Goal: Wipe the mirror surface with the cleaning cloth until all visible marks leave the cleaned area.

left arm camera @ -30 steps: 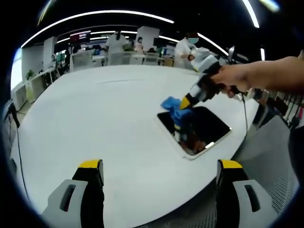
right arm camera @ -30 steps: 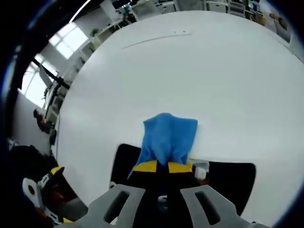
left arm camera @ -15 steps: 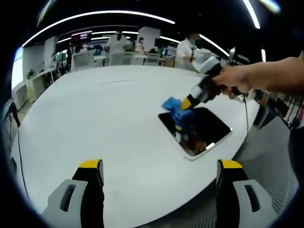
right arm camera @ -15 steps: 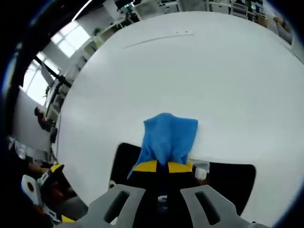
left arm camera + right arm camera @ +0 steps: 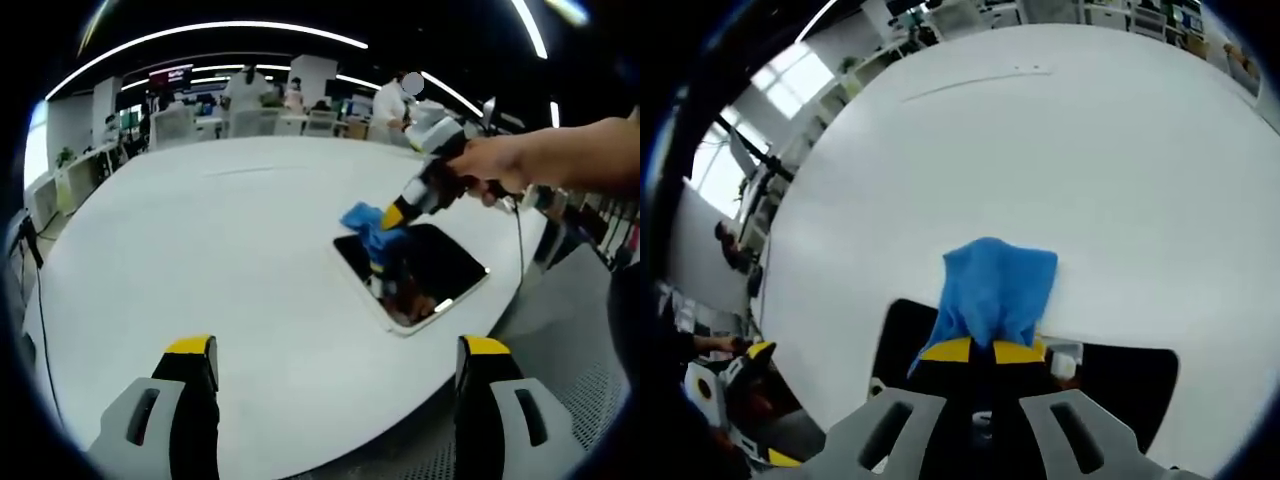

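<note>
Left gripper view looks across a broad white worktop [image 5: 200,260] toward a rectangular mirror [image 5: 430,265] lying flat near the worktop's near-right edge. The mirror's long axis runs diagonally in this view, from its far corner beside the cloth down toward the worktop's edge. Its face reads dark, with a thin pale border and a bright glint at the near corner. The left gripper [image 5: 338,375] hangs well short of the mirror, its yellow-tipped jaws wide apart with nothing between them.

A hand [image 5: 500,165] holds the right gripper [image 5: 385,222], angled down onto the mirror's far corner. Its jaws are clamped on a blue cleaning cloth [image 5: 368,225], which sits bunched over that corner, partly on the glass and partly on the worktop beside it.

Right gripper view has the cloth [image 5: 995,290] spreading forward from the pinched yellow tips of the right gripper [image 5: 982,350], a soft, creased blue fold draped past the mirror's [image 5: 1130,385] edge onto the white worktop [image 5: 1040,150]. The left gripper [image 5: 735,385] shows to the mirror's left.
</note>
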The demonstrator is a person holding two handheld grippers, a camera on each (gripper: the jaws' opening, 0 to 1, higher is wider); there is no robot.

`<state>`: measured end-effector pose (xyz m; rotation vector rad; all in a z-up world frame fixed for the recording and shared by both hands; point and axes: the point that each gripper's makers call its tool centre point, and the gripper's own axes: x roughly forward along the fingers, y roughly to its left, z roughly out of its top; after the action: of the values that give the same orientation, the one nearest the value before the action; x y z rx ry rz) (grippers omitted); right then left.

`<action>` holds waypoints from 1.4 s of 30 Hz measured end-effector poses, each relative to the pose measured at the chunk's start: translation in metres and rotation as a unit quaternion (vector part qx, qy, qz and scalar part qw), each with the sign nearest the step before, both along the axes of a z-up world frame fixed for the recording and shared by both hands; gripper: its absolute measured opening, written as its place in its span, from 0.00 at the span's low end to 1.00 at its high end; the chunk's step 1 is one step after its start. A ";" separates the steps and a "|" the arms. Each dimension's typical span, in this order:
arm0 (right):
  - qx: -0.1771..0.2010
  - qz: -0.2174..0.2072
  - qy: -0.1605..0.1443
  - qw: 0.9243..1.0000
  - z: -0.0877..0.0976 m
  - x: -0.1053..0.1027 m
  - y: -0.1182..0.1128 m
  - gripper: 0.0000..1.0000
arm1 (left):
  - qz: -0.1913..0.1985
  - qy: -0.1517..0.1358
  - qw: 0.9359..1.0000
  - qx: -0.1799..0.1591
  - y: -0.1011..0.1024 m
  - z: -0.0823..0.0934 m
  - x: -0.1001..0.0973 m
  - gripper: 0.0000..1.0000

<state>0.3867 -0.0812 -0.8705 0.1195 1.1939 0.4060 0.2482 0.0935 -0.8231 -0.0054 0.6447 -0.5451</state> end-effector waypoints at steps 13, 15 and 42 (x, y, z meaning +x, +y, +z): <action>0.006 -0.002 -0.003 1.000 0.000 0.000 0.000 0.00 | 0.001 0.004 1.000 0.001 0.001 -0.002 0.000 0.99; 0.007 -0.004 -0.002 1.000 0.000 0.000 0.000 0.00 | -0.002 0.000 1.000 0.005 0.000 0.000 0.000 0.99; -0.010 -0.029 0.001 1.000 0.000 0.000 -0.046 0.00 | -0.003 0.005 1.000 0.003 0.000 -0.002 0.000 0.99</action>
<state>0.3869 -0.1273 -0.8702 0.1364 1.1942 0.3431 0.2478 0.0930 -0.8246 -0.0007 0.6570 -0.5486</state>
